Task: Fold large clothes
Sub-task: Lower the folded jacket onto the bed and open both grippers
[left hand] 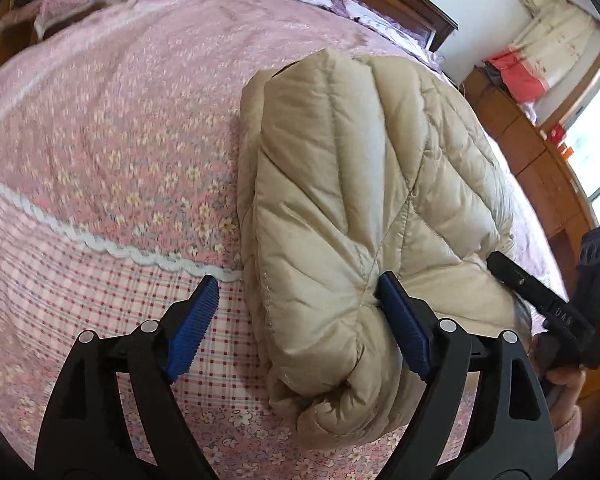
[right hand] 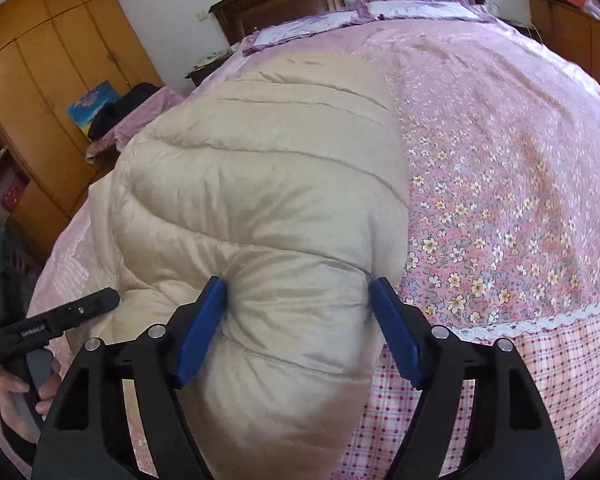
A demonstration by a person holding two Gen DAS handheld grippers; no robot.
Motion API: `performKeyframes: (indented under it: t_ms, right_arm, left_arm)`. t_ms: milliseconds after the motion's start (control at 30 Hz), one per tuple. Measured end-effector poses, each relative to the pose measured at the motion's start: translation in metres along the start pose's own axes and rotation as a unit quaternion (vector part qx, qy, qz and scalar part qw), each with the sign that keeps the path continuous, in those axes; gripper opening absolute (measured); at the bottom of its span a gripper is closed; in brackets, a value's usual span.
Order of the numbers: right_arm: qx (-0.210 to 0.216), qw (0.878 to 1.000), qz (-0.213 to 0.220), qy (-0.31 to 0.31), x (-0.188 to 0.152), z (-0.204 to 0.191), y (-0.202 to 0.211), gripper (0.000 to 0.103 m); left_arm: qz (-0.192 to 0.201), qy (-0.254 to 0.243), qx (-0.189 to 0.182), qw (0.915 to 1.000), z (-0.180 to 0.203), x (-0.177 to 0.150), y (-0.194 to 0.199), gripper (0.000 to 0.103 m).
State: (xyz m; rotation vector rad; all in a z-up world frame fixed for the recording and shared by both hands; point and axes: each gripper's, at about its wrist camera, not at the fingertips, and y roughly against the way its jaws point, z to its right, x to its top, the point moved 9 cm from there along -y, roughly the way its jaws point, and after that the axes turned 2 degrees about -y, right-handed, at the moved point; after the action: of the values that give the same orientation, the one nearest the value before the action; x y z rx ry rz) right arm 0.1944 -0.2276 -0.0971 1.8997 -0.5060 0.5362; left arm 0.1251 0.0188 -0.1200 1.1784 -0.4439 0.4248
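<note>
A puffy beige quilted down jacket (left hand: pixel 360 208), folded into a thick bundle, lay on the pink floral bedspread (left hand: pixel 120 140) near its checked border. The left gripper (left hand: pixel 300 332) stood wide open, one blue pad against the jacket's edge, gripping nothing. The right gripper (right hand: pixel 300 328) straddled a bulging fold with both blue pads (right hand: pixel 202 328) pressed into it.

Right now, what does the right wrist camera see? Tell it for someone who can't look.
A puffy beige jacket lies folded on a pink flowery bed, its near end bulging between the right gripper and its blue pads.
</note>
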Motion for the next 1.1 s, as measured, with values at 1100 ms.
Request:
performKeyframes:
  t_ms: [1100]
  right_arm:
    - [-0.073,0.997,0.015,0.029,-0.085,-0.042,0.110,0.098]
  left_arm:
    - [0.013,-0.057,0.074,0.9955,0.036,-0.068,0.090,0.099]
